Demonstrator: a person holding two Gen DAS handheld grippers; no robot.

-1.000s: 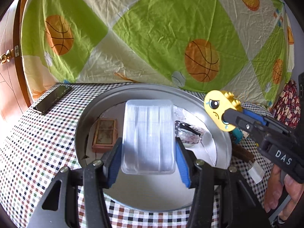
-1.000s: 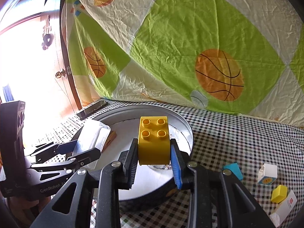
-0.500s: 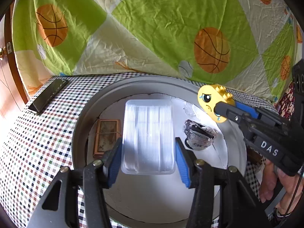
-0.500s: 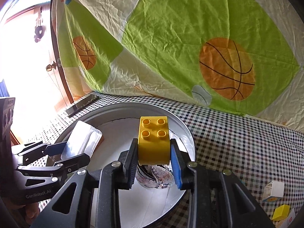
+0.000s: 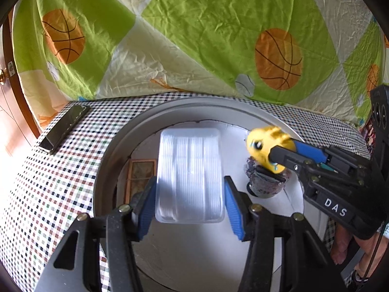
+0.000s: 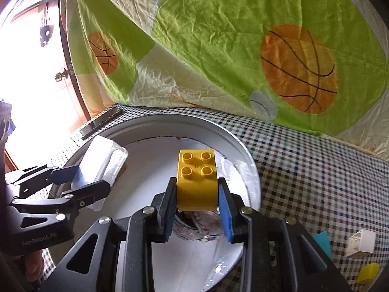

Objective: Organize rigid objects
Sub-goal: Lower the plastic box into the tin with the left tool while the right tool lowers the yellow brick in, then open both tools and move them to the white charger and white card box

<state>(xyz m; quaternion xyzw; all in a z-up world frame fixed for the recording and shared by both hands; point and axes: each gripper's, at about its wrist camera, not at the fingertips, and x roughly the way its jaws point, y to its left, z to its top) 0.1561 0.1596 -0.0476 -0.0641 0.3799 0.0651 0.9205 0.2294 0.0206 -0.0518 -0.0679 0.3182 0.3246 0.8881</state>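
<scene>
My left gripper (image 5: 189,204) is shut on a clear ribbed plastic box (image 5: 189,175), held over the round metal tray (image 5: 109,160). From the right wrist view that box (image 6: 102,158) hangs over the tray's left rim (image 6: 245,155). A yellow studded toy brick (image 6: 197,182) sits between the blue pads of my right gripper (image 6: 197,216), which is shut on it. In the left wrist view the brick (image 5: 267,146), with a crying face printed on it, hovers just above a crumpled foil cup (image 5: 265,182) inside the tray.
A small brown framed card (image 5: 138,175) lies in the tray's left part. A dark phone (image 5: 64,127) rests on the checked cloth beyond the tray. Blue (image 6: 321,241), white (image 6: 361,243) and yellow (image 6: 368,272) blocks lie on the cloth at right. A basketball-print sheet hangs behind.
Both grippers have moved forward over the tray. The yellow brick has come down from beside the rim to just above the foil cup. Both grips are unchanged.
</scene>
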